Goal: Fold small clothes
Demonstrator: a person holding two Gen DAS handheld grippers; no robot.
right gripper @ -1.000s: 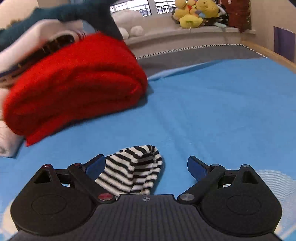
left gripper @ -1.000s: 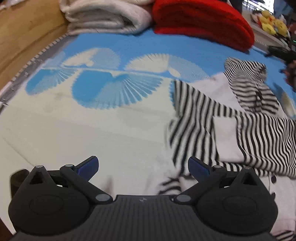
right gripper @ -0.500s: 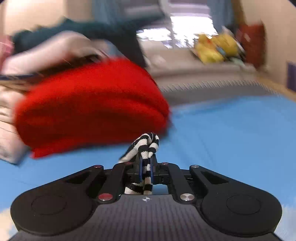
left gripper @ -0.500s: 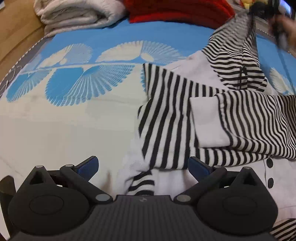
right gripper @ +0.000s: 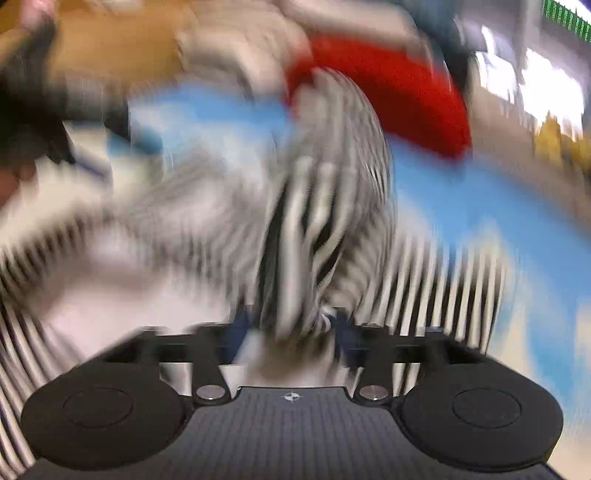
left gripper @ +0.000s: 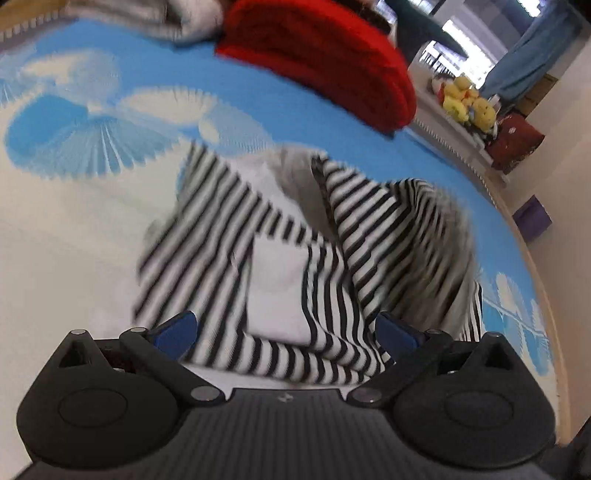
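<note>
A small black-and-white striped garment [left gripper: 280,258] with white panels lies on the blue and white patterned mat [left gripper: 74,221]. Its striped hood part [left gripper: 399,229] lies folded over the body. My left gripper [left gripper: 286,332] is open and empty, low over the garment's near edge, with striped cloth between its blue pads. In the heavily blurred right wrist view, my right gripper [right gripper: 291,332] has its fingers a little apart with the striped hood cloth [right gripper: 325,206] between them. Whether it still grips the cloth is unclear.
A folded red blanket [left gripper: 325,62] and pale folded towels [left gripper: 177,18] lie at the mat's far edge. Yellow plush toys [left gripper: 465,105] sit on a ledge at the back right. A wooden border [left gripper: 543,288] runs along the mat's right side.
The right gripper, shut on the hood, swung it down over the garment's body, and its fingers have parted a little. The left gripper moved closer over the garment and stayed open.
</note>
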